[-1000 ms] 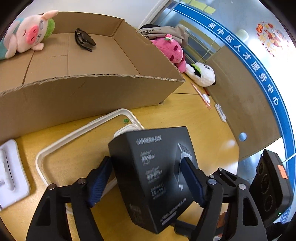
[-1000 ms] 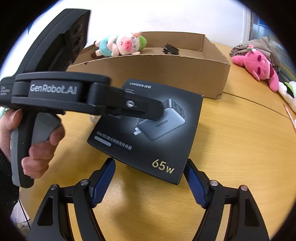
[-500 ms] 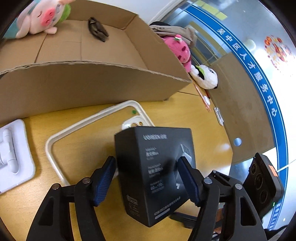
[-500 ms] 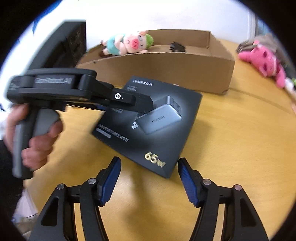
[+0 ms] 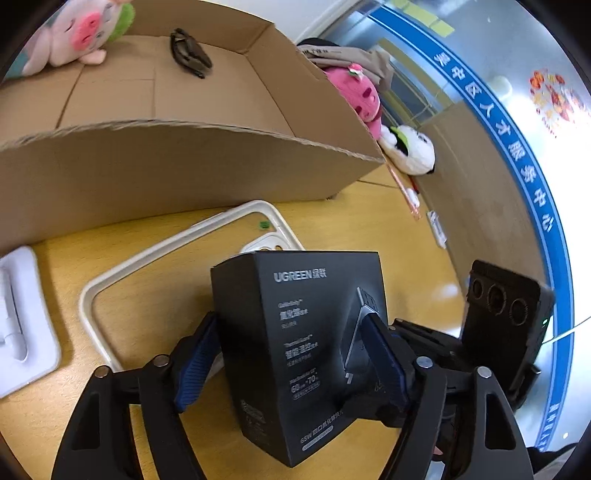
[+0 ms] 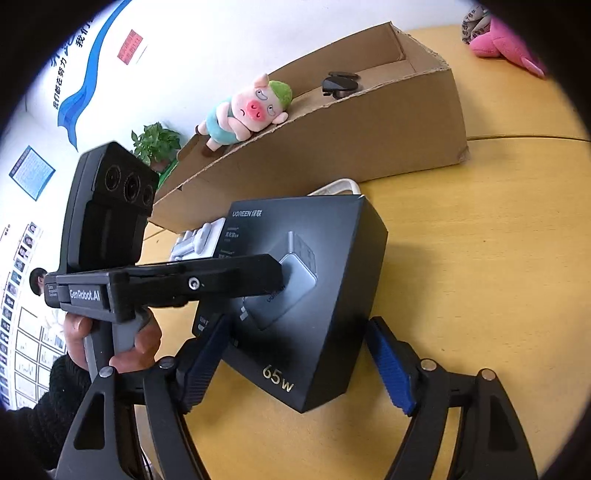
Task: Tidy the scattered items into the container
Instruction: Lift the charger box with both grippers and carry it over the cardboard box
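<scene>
Lighting: bright, even daylight; glare on glass wall (image 5: 517,122). Soft shadows on table (image 6: 480,258). Strong fisheye bending, black corner vignette. Slight blur toward edges; centre sharp.

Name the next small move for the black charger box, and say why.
Probably lift the black charger box with the left gripper, whose pads clamp its sides, and carry it over the near wall of the cardboard box. The right gripper is opening, its pads off the box, and the pig plush already lies inside.
</scene>
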`<state>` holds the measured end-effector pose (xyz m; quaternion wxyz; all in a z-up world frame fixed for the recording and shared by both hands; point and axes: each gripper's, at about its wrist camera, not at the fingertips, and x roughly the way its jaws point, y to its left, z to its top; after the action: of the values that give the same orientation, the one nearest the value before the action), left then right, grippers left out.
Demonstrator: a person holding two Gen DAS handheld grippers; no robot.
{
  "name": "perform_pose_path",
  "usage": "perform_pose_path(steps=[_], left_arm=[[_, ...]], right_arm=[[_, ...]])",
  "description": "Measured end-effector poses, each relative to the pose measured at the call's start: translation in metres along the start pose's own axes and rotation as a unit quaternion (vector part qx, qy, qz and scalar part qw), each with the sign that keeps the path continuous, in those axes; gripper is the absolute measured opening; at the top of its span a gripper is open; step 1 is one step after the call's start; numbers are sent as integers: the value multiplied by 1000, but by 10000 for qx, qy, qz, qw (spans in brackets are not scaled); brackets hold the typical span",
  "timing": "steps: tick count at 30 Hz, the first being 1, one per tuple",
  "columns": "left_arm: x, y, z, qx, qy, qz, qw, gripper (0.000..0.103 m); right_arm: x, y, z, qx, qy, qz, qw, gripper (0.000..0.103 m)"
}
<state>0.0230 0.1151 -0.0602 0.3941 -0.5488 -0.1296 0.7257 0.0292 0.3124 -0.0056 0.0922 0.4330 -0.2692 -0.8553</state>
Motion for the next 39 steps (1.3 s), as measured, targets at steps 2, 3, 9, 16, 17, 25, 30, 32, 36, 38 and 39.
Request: perform_pose_path(steps=[2,3,9,16,17,25,30,32,36,38,39], left_arm=[[-5,-1,-4,68,-62,-9,10000,79],[-8,-3,-6,119,-115,4,9999,79],[-45,-22,-10,388,-527,145,9978,79],[-111,-36,2,529,-1229,185,9908,79],[-122,-37,5,540,-1317,213,9896,79],[-193,-21,42,560,-1860,403,9801,79],[-230,0,65,495,-2092,632,9746,79],[-240,7,74,490,-2146,738,9727,79],[-246,22,96,494,-2098,1165,9695,79],[-245,31,105,473,-2061,1368,9678,79],[-246,38,109,420,-2047,1365,9683,79]], right_arm=[[-1,5,-4,-67,-90,-69,9999,73],[-2,10,-6,-101,-130,-126,9998,73],[-12,33,-4,-346,-354,-295,9983,70],[-35,88,21,-855,-901,-304,9918,69],[-36,97,28,-940,-948,-286,9906,69],[-37,157,76,-1515,-1052,-132,9827,69],[-19,185,110,-1663,-1026,68,9807,69],[-10,194,122,-1678,-1003,178,9805,69],[11,209,144,-1796,-922,157,9793,64],[25,214,154,-1846,-838,70,9792,62],[32,215,158,-1830,-815,102,9797,62]])
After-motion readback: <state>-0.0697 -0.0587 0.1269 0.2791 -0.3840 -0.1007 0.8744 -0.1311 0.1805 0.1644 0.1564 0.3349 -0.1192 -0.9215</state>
